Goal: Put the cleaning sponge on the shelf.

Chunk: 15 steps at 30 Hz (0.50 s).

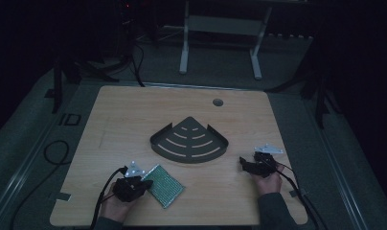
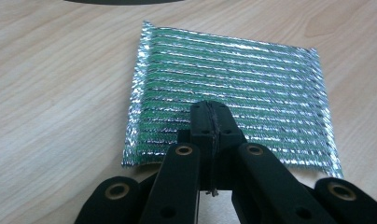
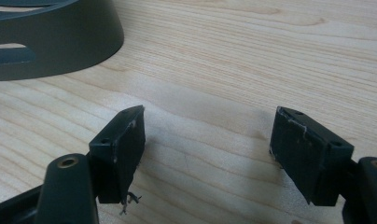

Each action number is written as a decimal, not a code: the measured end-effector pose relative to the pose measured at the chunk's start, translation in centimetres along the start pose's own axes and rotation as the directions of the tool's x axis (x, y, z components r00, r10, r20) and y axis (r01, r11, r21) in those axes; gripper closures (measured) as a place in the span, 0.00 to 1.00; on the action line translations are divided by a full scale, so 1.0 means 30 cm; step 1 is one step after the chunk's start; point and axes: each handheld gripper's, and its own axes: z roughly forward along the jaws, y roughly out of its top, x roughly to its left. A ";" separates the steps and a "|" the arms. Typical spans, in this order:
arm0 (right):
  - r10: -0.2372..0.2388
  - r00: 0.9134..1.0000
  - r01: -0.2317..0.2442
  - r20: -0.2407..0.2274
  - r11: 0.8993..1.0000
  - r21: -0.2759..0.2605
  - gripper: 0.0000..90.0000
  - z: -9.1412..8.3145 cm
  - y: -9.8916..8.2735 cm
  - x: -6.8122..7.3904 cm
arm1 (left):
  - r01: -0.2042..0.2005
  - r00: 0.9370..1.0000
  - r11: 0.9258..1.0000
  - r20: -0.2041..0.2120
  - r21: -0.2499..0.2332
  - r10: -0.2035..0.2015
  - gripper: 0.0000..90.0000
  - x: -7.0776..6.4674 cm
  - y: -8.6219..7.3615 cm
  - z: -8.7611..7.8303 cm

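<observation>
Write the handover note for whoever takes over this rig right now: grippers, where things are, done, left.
Left gripper: jaws shut, over the near edge of the green-and-silver scouring pad; whether they pinch it cannot be told.
Right gripper: open, nothing between its jaws, low over bare table right of the rack.
Dark fan-shaped corner rack: mid-table, nothing in it.
Pad lies flat near the front left, apart from the rack.
Done: left gripper brought to the pad.
Left, probably: lift the pad and set it in the rack.

Both forearms reach in low over the surface: the left gripper (image 1: 142, 181) has its 2 jaws pressed together, while the right gripper (image 3: 207, 140) holds its jaws spread wide apart.
</observation>
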 end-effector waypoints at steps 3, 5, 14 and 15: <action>0.000 1.000 0.000 0.000 1.000 0.000 0.29 0.000 0.000 0.000 | 0.004 1.000 1.000 -0.014 0.000 -0.004 1.00 0.006 0.002 0.001; -0.001 1.000 0.001 0.000 1.000 0.000 0.29 0.000 0.000 0.000 | 0.007 0.999 1.000 -0.032 0.002 -0.007 1.00 0.013 0.006 0.001; -0.001 1.000 0.001 -0.001 1.000 0.000 0.29 0.000 0.000 0.000 | 0.035 0.994 0.999 -0.103 0.012 -0.034 1.00 0.062 0.029 0.003; -0.001 1.000 0.001 -0.001 1.000 0.000 0.29 0.000 0.000 0.000 | 0.039 0.993 0.999 -0.110 0.010 -0.038 1.00 0.070 0.031 0.003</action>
